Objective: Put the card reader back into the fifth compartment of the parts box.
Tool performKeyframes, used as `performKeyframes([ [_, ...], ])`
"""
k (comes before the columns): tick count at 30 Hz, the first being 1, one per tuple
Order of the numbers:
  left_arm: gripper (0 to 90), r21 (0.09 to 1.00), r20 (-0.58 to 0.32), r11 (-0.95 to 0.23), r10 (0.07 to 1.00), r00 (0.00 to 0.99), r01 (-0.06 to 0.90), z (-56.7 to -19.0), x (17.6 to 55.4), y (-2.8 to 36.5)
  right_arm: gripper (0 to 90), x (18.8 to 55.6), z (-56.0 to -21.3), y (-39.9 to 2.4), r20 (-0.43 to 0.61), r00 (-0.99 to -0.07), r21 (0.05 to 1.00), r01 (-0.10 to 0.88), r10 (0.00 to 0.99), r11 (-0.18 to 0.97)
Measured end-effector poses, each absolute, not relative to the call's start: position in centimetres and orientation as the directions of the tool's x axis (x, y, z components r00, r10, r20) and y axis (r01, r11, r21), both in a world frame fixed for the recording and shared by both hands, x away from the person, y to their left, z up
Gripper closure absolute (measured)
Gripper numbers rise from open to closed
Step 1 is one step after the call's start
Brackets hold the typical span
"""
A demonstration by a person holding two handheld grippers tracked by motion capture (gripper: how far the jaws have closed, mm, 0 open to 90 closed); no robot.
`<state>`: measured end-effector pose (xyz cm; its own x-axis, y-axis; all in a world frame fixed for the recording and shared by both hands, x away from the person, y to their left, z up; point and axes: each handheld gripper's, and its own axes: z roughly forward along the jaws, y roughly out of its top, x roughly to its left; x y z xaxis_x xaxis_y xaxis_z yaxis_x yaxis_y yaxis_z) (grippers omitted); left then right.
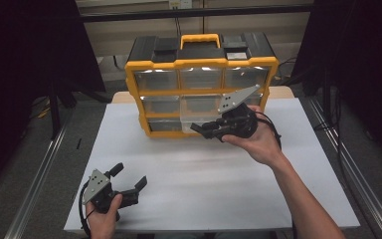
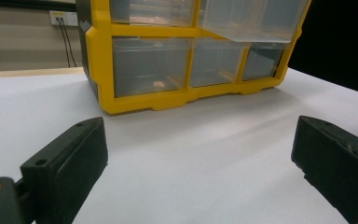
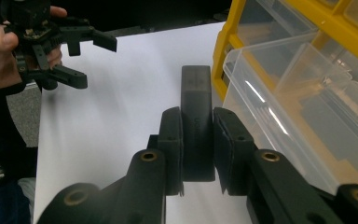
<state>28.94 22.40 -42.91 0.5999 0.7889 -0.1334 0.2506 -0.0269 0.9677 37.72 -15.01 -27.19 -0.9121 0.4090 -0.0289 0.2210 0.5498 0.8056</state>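
A yellow organizer [image 1: 201, 63] with clear drawers stands at the back of the white table. One middle drawer [image 1: 195, 122] is pulled out; in the right gripper view it lies just right of the jaws as a clear drawer [image 3: 284, 93]. My right gripper [image 3: 197, 135] is shut on a dark rectangular block [image 3: 196, 88], held in the air beside that drawer's front left corner. From above, the right gripper [image 1: 201, 130] points left in front of the organizer. My left gripper [image 1: 131, 177] rests open near the front left of the table, nothing between its jaws [image 2: 196, 154].
The white table top [image 1: 204, 184] spreads out in front of the organizer. A small pale object lies in the lower left drawer [image 2: 158, 84]. Metal rails run along both sides of the table, with dark curtains beyond. The left gripper [image 3: 93, 60] shows far off.
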Motion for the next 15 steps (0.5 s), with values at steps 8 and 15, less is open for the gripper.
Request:
performKeyframes([
  [8, 3.7, 0.969, -0.138, -0.015, 0.793, 0.594, 0.245, -42.9, 28.9, 22.5, 73.6, 38.1, -26.0, -14.8, -0.029, -0.906, 0.81, 0.227, 0.423, 0.541],
  [15, 3.7, 0.971, -0.127, -0.023, 0.796, 0.592, 0.239, -42.8, 28.9, 22.7, 73.6, 38.6, -25.3, -14.6, -0.018, -0.908, 0.815, 0.228, 0.418, 0.533],
])
